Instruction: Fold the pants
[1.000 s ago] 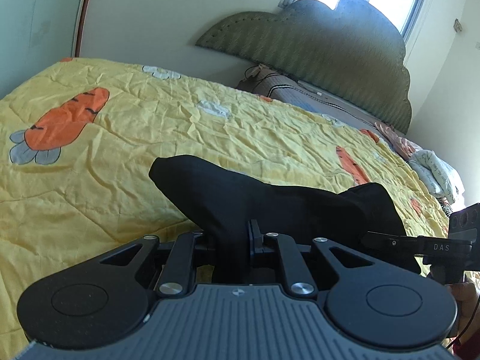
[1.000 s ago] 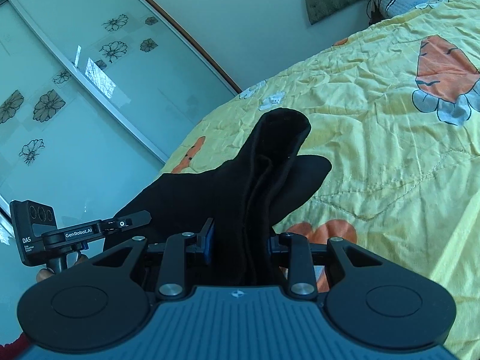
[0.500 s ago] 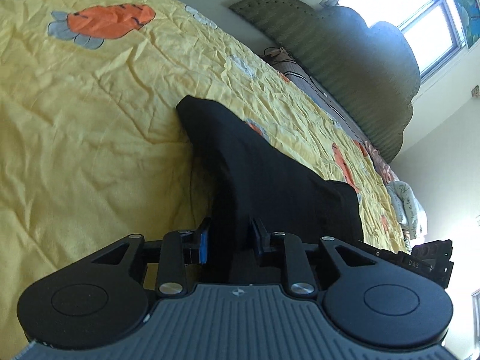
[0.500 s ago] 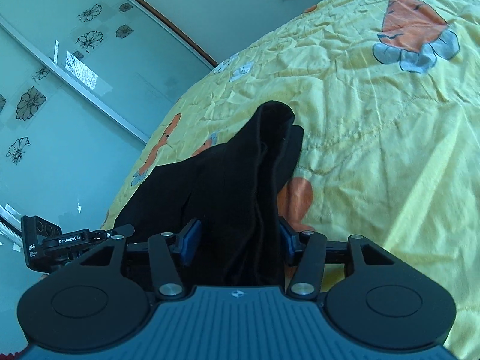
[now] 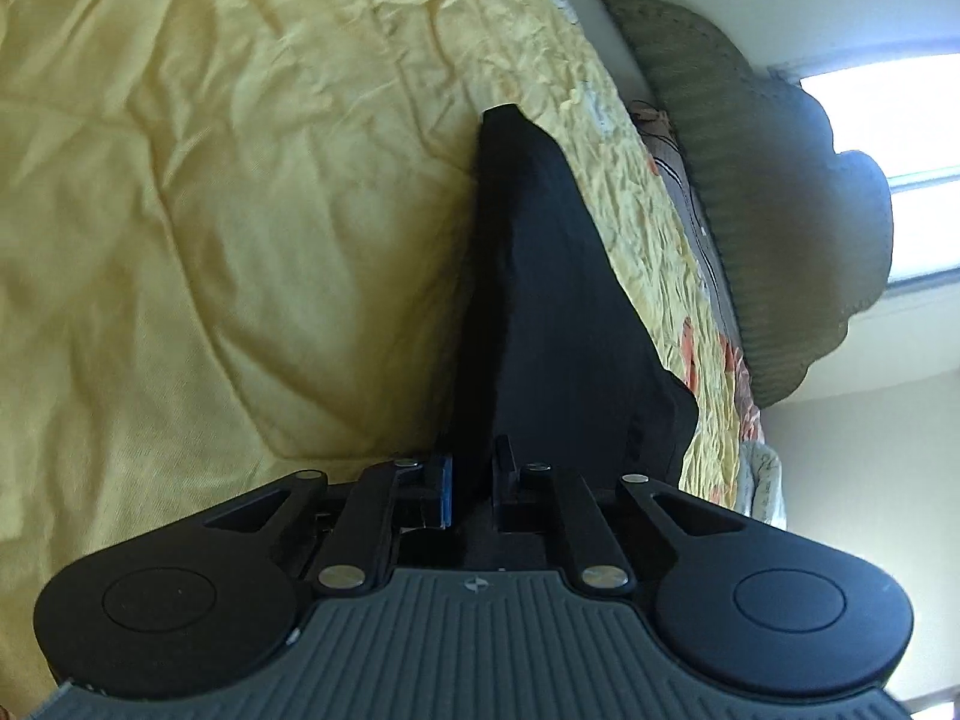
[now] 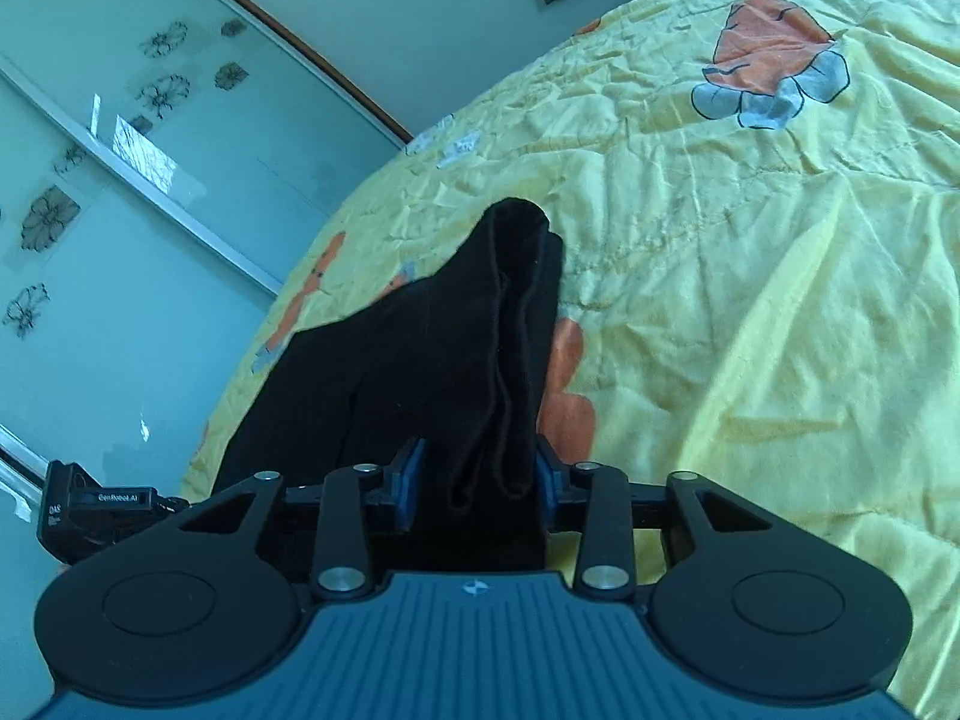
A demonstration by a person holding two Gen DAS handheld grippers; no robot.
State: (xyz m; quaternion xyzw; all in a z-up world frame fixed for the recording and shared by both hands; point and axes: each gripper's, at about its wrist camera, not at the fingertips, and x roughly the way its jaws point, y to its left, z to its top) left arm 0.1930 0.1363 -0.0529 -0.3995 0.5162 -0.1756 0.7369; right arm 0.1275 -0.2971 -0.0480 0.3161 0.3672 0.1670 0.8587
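Black pants (image 5: 540, 276) stretch across a yellow quilt (image 5: 210, 240) on a bed, gripped at two places by a person's handheld grippers, partway through a fold.

The left gripper (image 5: 471, 480) has just been closing and now pinches the cloth tight, jaws nearly together with fabric between them. Its view is rolled well over, so the quilt fills the 9 o'clock side and the headboard (image 5: 780, 210) and window (image 5: 900, 120) stand at 3 o'clock. From the jaws the pants run in a dark band toward 12 o'clock.

The right gripper (image 6: 477, 486) has also just been closing, but its jaws stand moderately apart with a thick bundle of layered cloth between the blue pads. The pad at the 3 o'clock side touches the cloth; whether the other presses on it cannot be told. It points downward over the quilt; the pants (image 6: 456, 348) rise to a peak at 12 o'clock and spread toward 9 o'clock, where the left gripper (image 6: 96, 504) shows at the frame edge before a glass wardrobe door (image 6: 120, 180).

The likely trouble is the right-hand bundle: if that hold is loose, layers could slip out unevenly and spoil the fold's edges. A rolled left wrist could twist the cloth, leaving a skewed crease once it is laid flat. The crumpled quilt may also drag the lower layer.
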